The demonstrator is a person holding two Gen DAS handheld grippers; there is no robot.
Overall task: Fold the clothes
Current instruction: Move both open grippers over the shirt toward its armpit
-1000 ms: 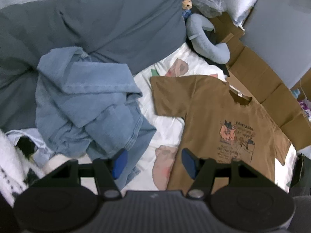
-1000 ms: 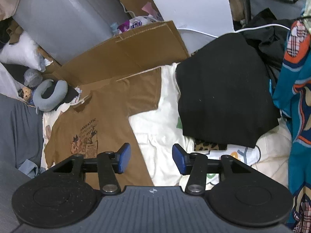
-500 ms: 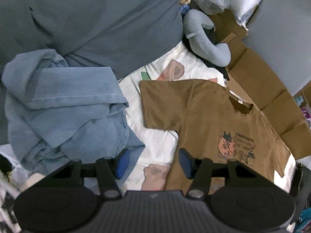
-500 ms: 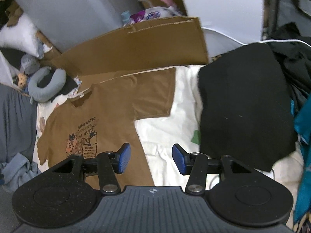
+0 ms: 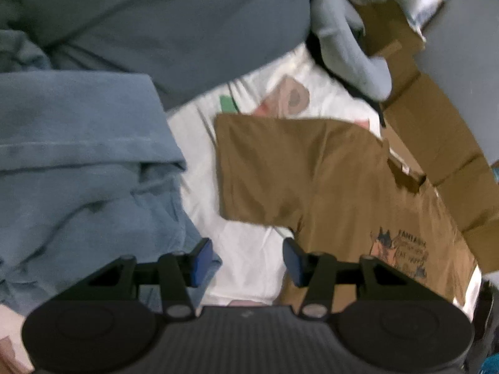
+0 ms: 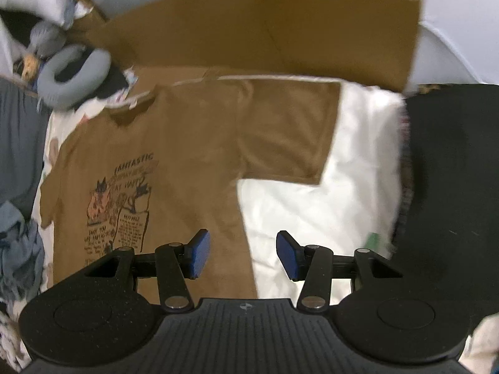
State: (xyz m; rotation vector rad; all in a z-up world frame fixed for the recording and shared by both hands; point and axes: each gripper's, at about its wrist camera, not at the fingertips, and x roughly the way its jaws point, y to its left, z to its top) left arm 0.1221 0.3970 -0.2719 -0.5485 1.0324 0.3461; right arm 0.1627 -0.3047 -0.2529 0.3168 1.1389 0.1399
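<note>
— Fingers: how are they being held on each side?

— On the left gripper (image 5: 248, 260) the blue pads are being kept spread apart, with nothing being gripped; white bed sheet (image 5: 246, 249) is being framed between them. On the right gripper (image 6: 243, 254) the fingers are likewise being held wide and empty.

— Where is the shirt being seen?

— The brown T-shirt (image 6: 184, 143) is being shown spread flat on the sheet, print up. In the right wrist view its side edge is being crossed just at 12 o'clock of the fingers, one sleeve (image 6: 290, 131) being extended toward 1 o'clock. In the left view a sleeve (image 5: 268, 168) is lying at 12 o'clock, with blue denim clothing (image 5: 81, 168) being piled at 10 o'clock.

— And beyond it?

— Cardboard (image 6: 259, 28) is being seen at 12 o'clock, a black garment (image 6: 449, 187) at 3 o'clock.
</note>
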